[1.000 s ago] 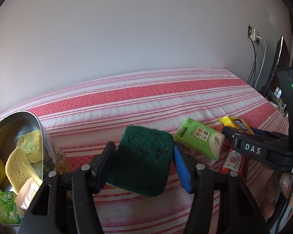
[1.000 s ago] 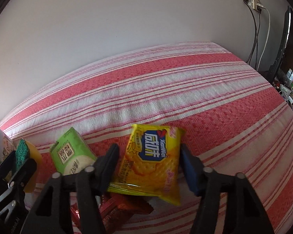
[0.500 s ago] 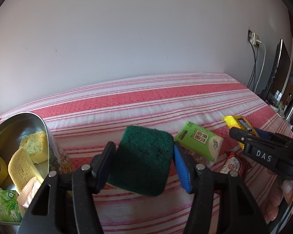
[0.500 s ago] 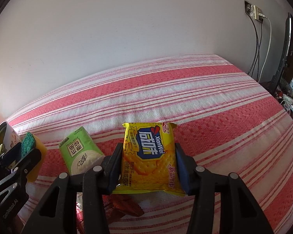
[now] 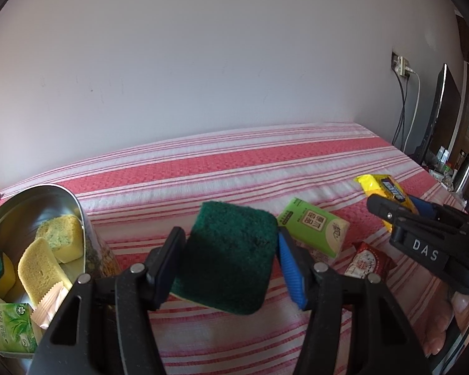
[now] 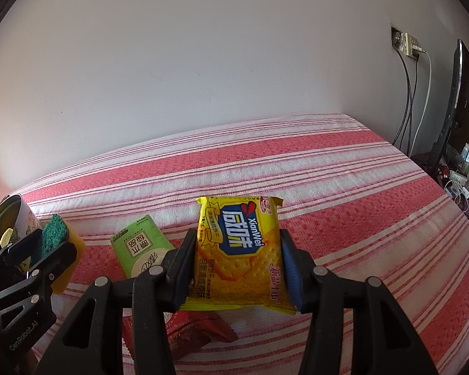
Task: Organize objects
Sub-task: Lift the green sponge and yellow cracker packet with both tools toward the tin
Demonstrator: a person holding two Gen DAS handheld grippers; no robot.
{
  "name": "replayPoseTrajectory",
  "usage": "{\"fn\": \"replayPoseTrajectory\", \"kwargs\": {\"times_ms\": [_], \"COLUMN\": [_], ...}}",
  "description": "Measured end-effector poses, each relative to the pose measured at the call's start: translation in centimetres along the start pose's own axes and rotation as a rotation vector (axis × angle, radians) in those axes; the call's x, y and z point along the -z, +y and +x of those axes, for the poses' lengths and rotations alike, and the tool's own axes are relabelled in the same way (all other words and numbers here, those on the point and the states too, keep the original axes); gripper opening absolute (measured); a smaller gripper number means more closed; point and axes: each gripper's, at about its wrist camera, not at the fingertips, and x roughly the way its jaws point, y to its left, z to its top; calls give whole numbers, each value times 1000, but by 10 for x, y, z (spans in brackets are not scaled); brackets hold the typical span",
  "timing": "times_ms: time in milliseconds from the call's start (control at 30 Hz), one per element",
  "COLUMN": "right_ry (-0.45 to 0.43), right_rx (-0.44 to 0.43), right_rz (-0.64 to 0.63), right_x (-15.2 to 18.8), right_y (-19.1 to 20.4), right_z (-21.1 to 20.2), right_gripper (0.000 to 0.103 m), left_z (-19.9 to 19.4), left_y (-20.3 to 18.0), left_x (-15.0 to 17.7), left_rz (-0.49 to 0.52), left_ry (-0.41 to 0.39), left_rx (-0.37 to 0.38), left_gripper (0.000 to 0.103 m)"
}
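My left gripper (image 5: pixel 229 254) clamps a green scouring sponge (image 5: pixel 226 257) above the striped bed (image 5: pixel 234 168), beside a metal tin (image 5: pixel 31 206). My right gripper (image 6: pixel 236 265) squeezes a yellow cracker packet (image 6: pixel 240 250).

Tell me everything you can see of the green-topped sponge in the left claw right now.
The rectangular sponge with dark green scouring top and yellow foam base is gripped by its two sides in the left claw, held clear above the red and white striped cloth. Its fibrous green face tilts up toward the camera, corners rounded; a thin yellow edge shows underneath. From the right wrist view the yellow body is plainer. Only the claw's pads touch it.
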Motion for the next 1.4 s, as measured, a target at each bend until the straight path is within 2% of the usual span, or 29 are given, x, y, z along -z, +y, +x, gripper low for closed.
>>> {"fn": "replayPoseTrajectory", "kwargs": {"times_ms": [800,1100,1400], "right_ry": [-121,-164,-210], "right_rx": [-30,-58,-71], "right_rz": [-57,-68,-103], "right_x": [10,14,18], "right_y": [18,20,29], "right_z": [-32,-42,-53], "right_gripper": [52,52,52], "left_z": [-18,-34,-48], "left_y": [-3,-6,3], "left_x": [8,14,19], "left_rz": [20,29,-2], "left_ry": [-61,-113,-150], "left_rx": [-19,-46,-51], "left_gripper": [59,59,59]}}
